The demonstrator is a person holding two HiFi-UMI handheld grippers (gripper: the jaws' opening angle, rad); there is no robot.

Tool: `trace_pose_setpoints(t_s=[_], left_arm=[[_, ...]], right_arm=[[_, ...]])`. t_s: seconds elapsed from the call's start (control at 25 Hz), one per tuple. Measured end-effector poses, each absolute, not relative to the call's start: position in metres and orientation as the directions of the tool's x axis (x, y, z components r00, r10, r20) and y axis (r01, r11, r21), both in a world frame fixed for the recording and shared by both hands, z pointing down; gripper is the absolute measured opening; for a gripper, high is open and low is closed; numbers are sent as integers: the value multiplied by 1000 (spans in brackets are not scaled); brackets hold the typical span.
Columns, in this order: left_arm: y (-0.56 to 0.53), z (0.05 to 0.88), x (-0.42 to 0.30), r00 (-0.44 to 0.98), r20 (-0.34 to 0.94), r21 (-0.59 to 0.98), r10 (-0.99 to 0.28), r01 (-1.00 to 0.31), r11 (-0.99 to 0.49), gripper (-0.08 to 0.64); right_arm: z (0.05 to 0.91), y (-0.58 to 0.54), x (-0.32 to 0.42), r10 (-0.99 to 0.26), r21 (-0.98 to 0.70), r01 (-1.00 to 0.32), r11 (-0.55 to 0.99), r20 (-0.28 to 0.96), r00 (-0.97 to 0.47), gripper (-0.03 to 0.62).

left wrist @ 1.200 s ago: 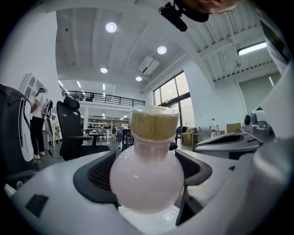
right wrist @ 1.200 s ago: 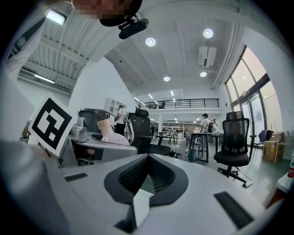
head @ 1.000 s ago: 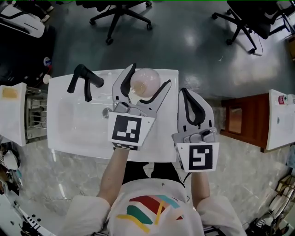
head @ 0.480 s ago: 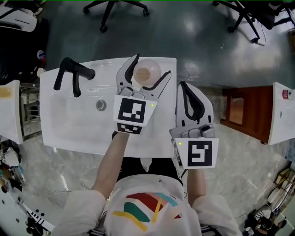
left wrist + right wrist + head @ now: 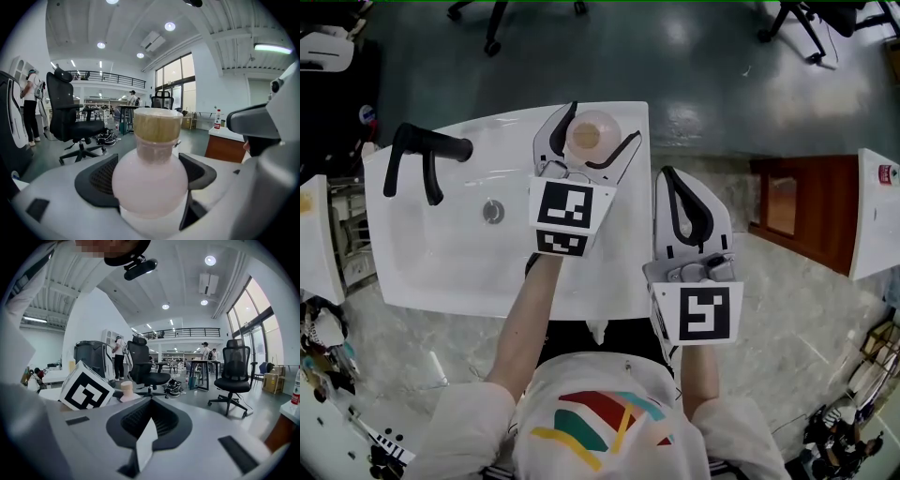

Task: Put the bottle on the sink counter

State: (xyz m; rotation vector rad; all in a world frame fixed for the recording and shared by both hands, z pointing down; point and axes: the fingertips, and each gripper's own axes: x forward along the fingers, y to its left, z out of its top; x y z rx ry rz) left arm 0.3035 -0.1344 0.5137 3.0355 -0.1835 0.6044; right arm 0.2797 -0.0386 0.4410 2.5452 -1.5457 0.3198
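Observation:
A round pale-pink bottle (image 5: 592, 137) with a tan cap stands upright at the far right corner of the white sink counter (image 5: 630, 246). My left gripper (image 5: 598, 127) is shut on it, one black pad on each side of its belly (image 5: 151, 180). Whether its base touches the counter is hidden. My right gripper (image 5: 668, 176) is shut with nothing in it, and it hovers just off the counter's right edge. In the right gripper view the closed jaws (image 5: 151, 401) point past the bottle (image 5: 127, 391) and the left gripper's marker cube (image 5: 86, 390).
A black faucet (image 5: 417, 155) stands at the far left of the basin, with a drain (image 5: 493, 211) in the middle. A brown wooden cabinet (image 5: 787, 211) and a white table (image 5: 877, 216) are to the right. Office chairs (image 5: 492, 19) stand on the dark floor beyond.
The head view has shifted, so the sink sits further up and left in the picture. The left gripper still holds the bottle over the same corner. The right gripper has barely moved.

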Motion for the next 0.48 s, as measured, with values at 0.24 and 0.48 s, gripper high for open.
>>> trace_pose_setpoints(t_s=[0.24, 0.48], left_arm=[[-138, 540, 309, 894, 437, 37, -102, -131, -991, 388], [-141, 558, 311, 875, 470, 32, -115, -146, -989, 388]], right_arm=[[453, -37, 279, -849, 12, -886, -463, 283, 447, 12], [466, -30, 281, -835, 19, -882, -471, 312, 453, 12]])
